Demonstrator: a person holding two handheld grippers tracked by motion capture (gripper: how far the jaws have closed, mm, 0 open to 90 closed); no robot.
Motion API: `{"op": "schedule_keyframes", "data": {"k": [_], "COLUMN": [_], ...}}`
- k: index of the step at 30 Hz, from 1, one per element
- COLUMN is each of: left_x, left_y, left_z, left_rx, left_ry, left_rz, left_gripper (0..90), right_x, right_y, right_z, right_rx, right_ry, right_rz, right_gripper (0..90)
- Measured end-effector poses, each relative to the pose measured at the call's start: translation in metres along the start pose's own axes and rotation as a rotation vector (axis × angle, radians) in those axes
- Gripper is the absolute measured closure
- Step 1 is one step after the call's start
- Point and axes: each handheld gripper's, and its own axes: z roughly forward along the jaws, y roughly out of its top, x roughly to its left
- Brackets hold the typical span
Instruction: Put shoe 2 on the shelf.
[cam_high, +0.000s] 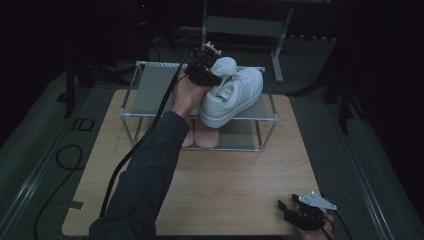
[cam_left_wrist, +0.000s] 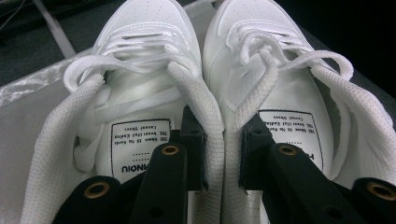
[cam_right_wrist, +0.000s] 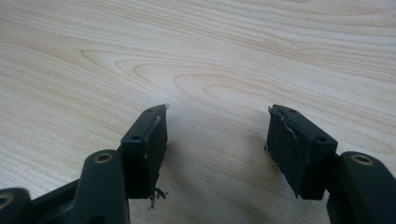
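Note:
Two white lace-up sneakers sit side by side over the top shelf of a small metal rack, tilted toward me. My left gripper reaches in at their heels. In the left gripper view one jaw is inside each sneaker, and the left gripper squeezes the two inner collars together between its pads. I cannot tell whether the soles rest on the shelf. My right gripper lies low at the table's near right corner. Its jaws stand wide apart over bare wood, and the right gripper holds nothing.
A pair of pinkish flat soles or slippers lies on the rack's lower shelf, under the sneakers. The rack stands at the far side of the wooden table. The left gripper's black cable trails along the forearm to the floor at the left.

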Motion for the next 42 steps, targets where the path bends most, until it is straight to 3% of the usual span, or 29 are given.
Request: {"op": "schedule_keyframes", "data": {"k": [22, 42], "left_x": [0.017, 0.027], "left_y": [0.000, -0.003], "left_z": [0.002, 0.004], "left_rx": [0.002, 0.015], "left_ry": [0.087, 0.144], "left_rz": [-0.102, -0.145], "left_gripper": [75.9, 75.7], "right_x": [0.000, -0.001], "right_y": [0.000, 0.000], "right_z": [0.000, 0.000], "right_rx": [0.001, 0.000], "right_ry": [0.002, 0.003], "right_rz": [0.000, 0.003], "right_gripper": [37.6, 37.6]}}
